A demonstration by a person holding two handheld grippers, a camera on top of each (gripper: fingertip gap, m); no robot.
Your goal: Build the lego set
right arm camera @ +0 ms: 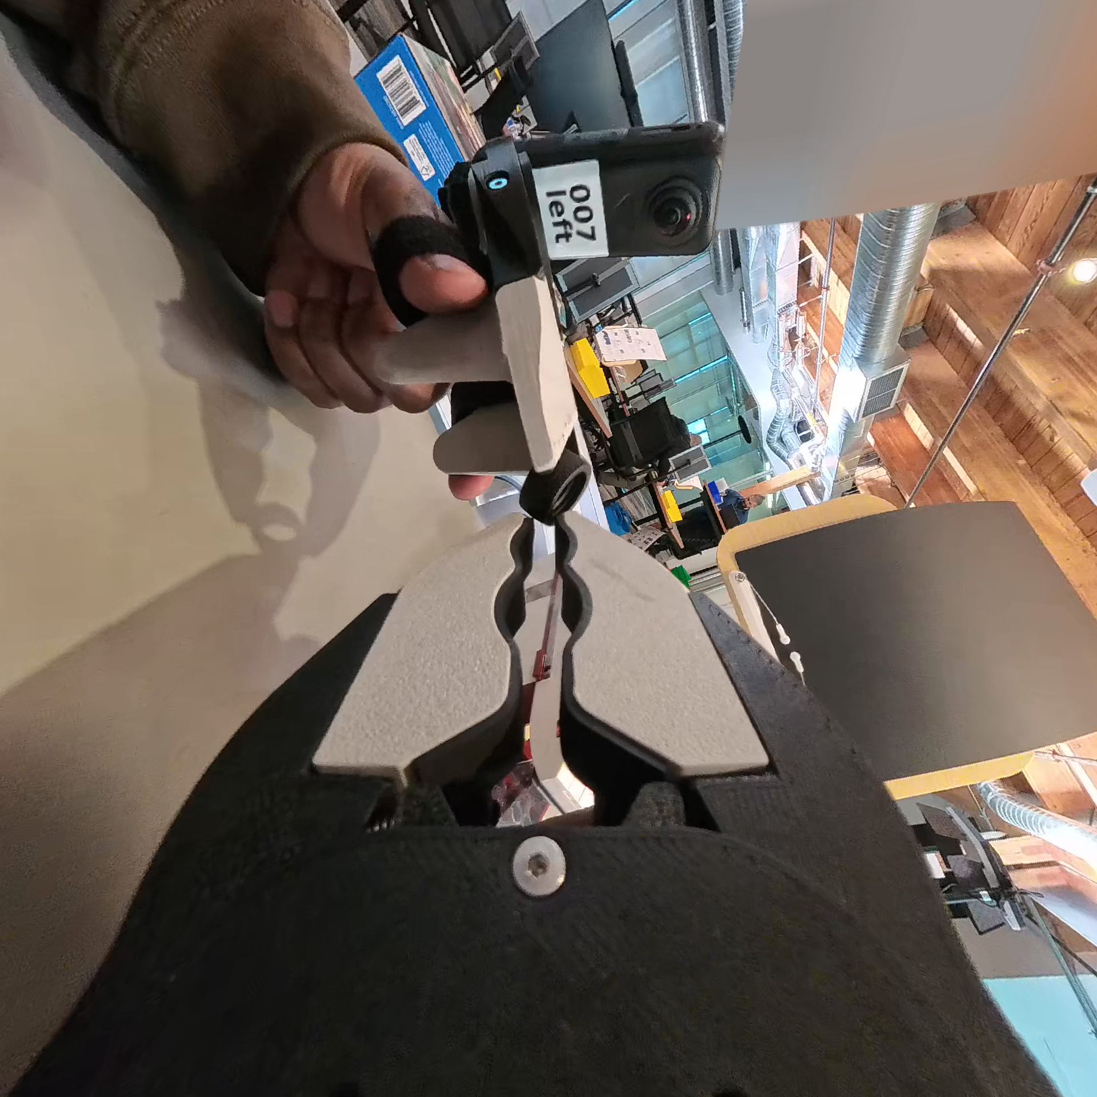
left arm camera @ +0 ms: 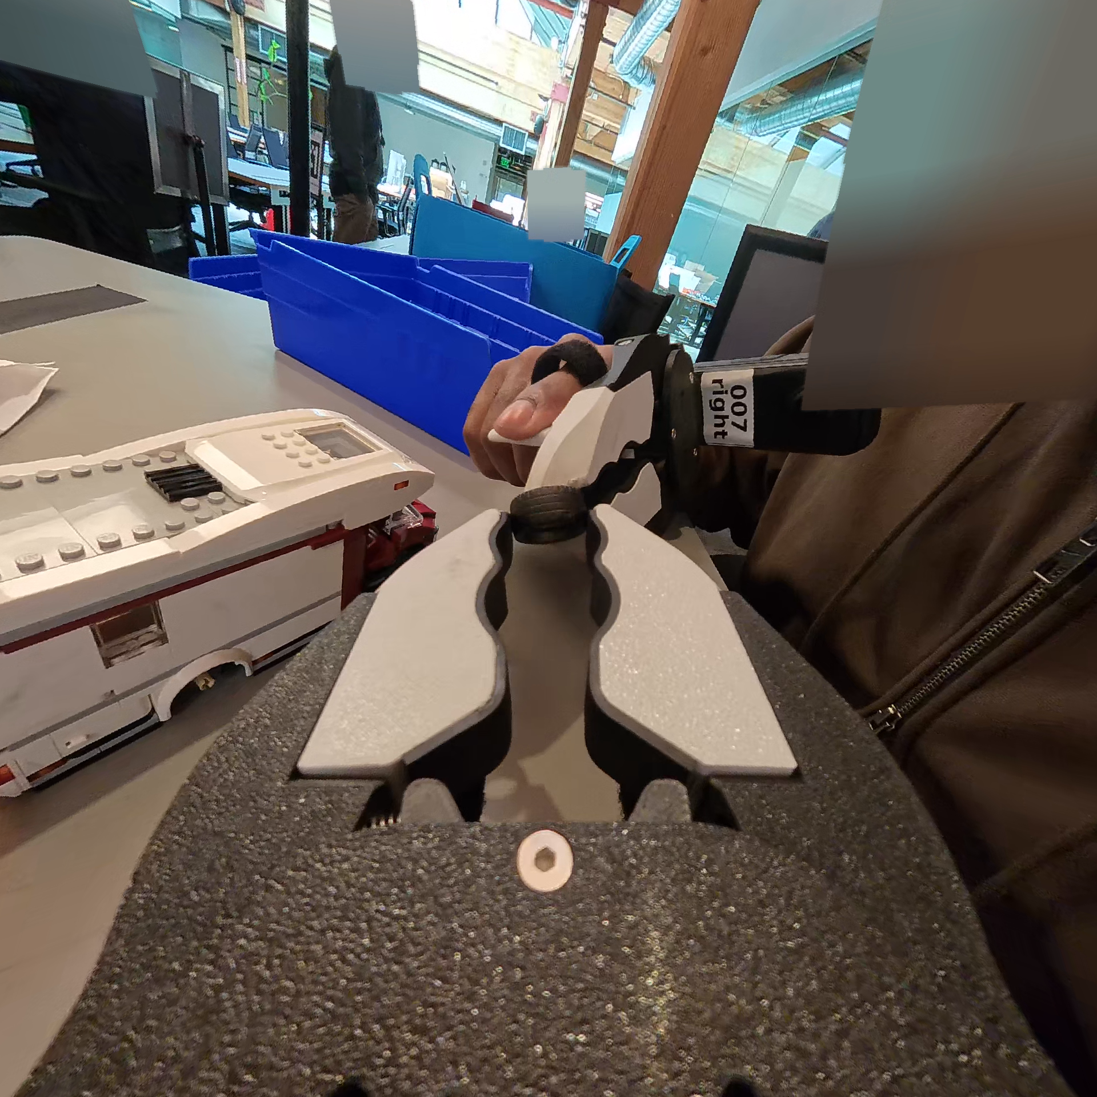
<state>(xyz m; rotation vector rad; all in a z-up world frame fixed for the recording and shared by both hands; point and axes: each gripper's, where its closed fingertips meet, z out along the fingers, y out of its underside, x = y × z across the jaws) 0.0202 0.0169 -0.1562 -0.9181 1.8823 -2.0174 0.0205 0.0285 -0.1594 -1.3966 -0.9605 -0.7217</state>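
Grey table [left arm camera: 178, 356] — toy camper [left arm camera: 178, 564], blue bins [left arm camera: 380, 332] beside; both fingers pinch black tyre [left arm camera: 549, 522].

This was a large open workshop or maker space: heavy timber posts [left arm camera: 671, 148], silver ventilation ducts [right arm camera: 878, 332] under a plank ceiling, glass partitions [left arm camera: 766, 178], blue parts bins [left arm camera: 380, 332] (stacked on a grey worktable [left arm camera: 148, 356]) and cluttered benches [right arm camera: 599, 368] beyond.

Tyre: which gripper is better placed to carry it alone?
Left, probably. The left gripper clamps the tyre on both sides, whereas the right gripper only nips its rim at the fingertips.
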